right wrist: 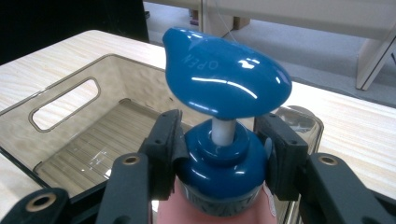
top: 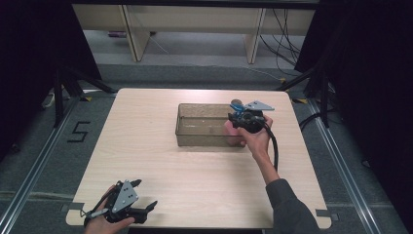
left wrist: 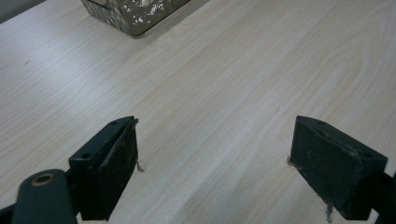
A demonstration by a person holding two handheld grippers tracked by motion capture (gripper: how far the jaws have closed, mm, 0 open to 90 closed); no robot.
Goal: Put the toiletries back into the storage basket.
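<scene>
A pink pump bottle (right wrist: 219, 212) with a blue pump head (right wrist: 224, 77) marked OPEN is clamped at its blue collar (right wrist: 219, 154) by my right gripper (right wrist: 219, 156). In the high view that right gripper (top: 246, 119) holds the bottle (top: 234, 134) over the right end of a clear smoky bin (top: 195, 129) in the middle of the table. My left gripper (top: 141, 197) rests at the table's front left corner, jaws wide open, nothing between them. The left gripper view shows its fingers (left wrist: 109, 165) apart over bare wood, with a corner of the bin (left wrist: 135, 14) far off.
The light wooden table (top: 146, 161) has bare wood all around the bin. Dark floor with a "5" marking (top: 79, 131) lies to the left. White furniture legs (top: 134, 31) and cables (top: 282, 34) stand beyond the far edge.
</scene>
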